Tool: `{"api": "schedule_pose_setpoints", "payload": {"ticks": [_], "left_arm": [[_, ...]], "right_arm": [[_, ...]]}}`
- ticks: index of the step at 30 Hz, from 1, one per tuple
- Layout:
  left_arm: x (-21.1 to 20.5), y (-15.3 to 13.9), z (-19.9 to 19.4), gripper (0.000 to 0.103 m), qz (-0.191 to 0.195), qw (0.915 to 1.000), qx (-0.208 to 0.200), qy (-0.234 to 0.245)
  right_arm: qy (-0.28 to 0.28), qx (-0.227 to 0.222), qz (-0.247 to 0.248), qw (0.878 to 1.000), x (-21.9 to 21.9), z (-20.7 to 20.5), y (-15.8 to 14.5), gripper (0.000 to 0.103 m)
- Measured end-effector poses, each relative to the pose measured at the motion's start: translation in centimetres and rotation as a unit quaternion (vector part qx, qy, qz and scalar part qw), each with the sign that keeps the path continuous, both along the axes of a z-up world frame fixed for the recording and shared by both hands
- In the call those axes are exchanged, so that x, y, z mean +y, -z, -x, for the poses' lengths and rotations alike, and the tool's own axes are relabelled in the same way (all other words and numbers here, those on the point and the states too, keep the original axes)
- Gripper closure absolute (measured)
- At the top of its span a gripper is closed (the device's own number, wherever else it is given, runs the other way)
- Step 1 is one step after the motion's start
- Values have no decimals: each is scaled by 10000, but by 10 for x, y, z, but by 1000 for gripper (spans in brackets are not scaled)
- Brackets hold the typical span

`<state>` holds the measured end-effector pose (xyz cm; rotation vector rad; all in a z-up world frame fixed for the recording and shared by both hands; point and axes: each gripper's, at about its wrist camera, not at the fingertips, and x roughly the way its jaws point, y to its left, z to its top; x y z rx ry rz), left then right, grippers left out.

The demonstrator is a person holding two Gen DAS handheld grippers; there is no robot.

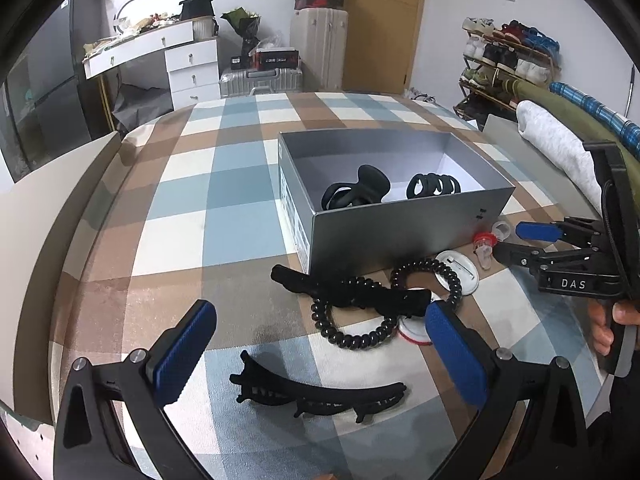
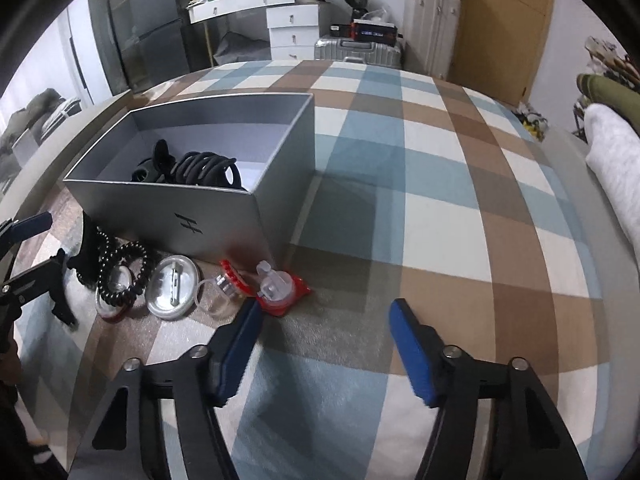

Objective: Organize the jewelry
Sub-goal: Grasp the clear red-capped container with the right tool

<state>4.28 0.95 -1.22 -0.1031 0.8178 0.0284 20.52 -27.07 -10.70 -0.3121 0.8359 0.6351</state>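
A silver box [image 1: 396,236] [image 2: 168,216] stands on the checked cloth and holds two black hair clips [image 1: 356,194] [image 1: 434,186]. In front of it lie a long black claw clip [image 1: 320,394], a black barrette [image 1: 352,290], a black spiral hair tie [image 1: 372,320] [image 2: 120,272], round badges [image 1: 460,270] [image 2: 174,288] and red-and-clear plastic pieces [image 1: 486,246] [image 2: 276,290]. My left gripper [image 1: 316,352] is open, just above the long claw clip. My right gripper [image 2: 324,348] [image 1: 516,242] is open and empty, its left finger close to the red pieces.
The checked cloth [image 2: 420,200] stretches wide to the right of the box. A rolled white towel [image 1: 556,148] [image 2: 616,160] lies at the right edge. A desk, suitcases and a shoe rack stand beyond the surface.
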Motion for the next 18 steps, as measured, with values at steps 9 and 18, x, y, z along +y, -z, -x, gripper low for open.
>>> {"api": "schedule_pose_setpoints", "payload": {"ticks": [9,18], "left_arm": [[-1,0,0,1,0,10000,18,20],[-1,1,-1,1,10,10000,35,26]], "right_arm": [[-155,-85,-28,9998,13,2,-1,59],[-307,-149,-69,9994,20,9,-2,76]]}}
